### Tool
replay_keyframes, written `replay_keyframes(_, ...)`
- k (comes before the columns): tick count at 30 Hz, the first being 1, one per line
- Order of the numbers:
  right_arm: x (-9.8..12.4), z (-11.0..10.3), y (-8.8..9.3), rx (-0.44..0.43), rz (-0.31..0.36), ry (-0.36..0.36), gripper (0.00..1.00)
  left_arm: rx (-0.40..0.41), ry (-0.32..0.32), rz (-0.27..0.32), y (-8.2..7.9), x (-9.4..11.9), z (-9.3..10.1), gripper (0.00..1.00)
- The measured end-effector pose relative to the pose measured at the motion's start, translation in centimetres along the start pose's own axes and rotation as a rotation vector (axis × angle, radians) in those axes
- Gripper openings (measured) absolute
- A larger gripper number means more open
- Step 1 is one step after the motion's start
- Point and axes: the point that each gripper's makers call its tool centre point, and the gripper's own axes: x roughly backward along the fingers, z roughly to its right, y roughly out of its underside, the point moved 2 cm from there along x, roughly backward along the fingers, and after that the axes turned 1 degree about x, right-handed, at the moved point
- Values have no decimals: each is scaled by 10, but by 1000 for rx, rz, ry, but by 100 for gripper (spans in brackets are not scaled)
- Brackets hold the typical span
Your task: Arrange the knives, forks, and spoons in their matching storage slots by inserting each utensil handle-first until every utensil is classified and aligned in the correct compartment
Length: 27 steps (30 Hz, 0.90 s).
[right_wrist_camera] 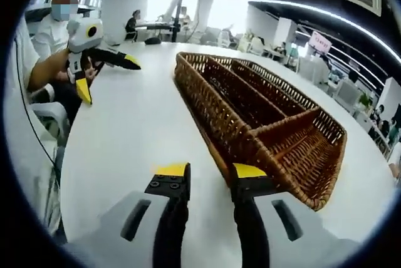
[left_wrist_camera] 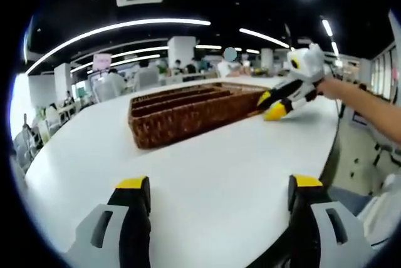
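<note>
A brown wicker tray point(left_wrist_camera: 182, 114) with long slots and a cross slot at one end sits on the white table point(left_wrist_camera: 207, 161). In the left gripper view my left gripper point(left_wrist_camera: 219, 183) is open wide over bare table, well short of the tray. My right gripper point(left_wrist_camera: 270, 105) is at the tray's right end corner. In the right gripper view the right gripper point(right_wrist_camera: 210, 171) is open, and the tray point(right_wrist_camera: 263, 118) has its near corner wall just beside the right jaw. The left gripper point(right_wrist_camera: 108, 77) hovers open at the far left, off the tray. The slots I can see into hold nothing.
The person holding the grippers sits at the table's edge point(right_wrist_camera: 66, 155), with an arm point(left_wrist_camera: 363, 102) reaching in and a white chair point(right_wrist_camera: 53, 118) beside. Other tables with seated people point(left_wrist_camera: 113, 83) fill the hall behind.
</note>
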Motion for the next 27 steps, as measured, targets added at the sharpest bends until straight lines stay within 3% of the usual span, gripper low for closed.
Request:
replay_keyframes(4,-2,0,-1,-7,11,-10,18,1,-6,-10,3,2,-2,91)
replay_keyframes(8,-5,-4,-2,-35,10,-68,17,5,-10,-14,4,4,-3,91)
replay_keyframes(13,-4,-13,-5,8,-47,-135,16,-8,-13,-19,3,7,-2,90)
replay_keyframes(14,-3,-13,-4,-2,-57,-136,15,-9,-13,-20,3,7,-2,90)
replay_keyframes(15,-1,-19,-1,-81,-93,-165,14,-14,-13,-19,2,8,-1,90)
replay_keyframes(16,0,-20,-1,-85,-96,-168,14,-18,-14,-18,1,8,-1,90)
replay_keyframes(20,1,-21,-1,-64,-91,-176,8,-25,-19,-8,-4,10,-1,90)
replay_keyframes(27,10,-44,-2,-95,-70,-249,7,-42,-3,-25,-2,6,4,90)
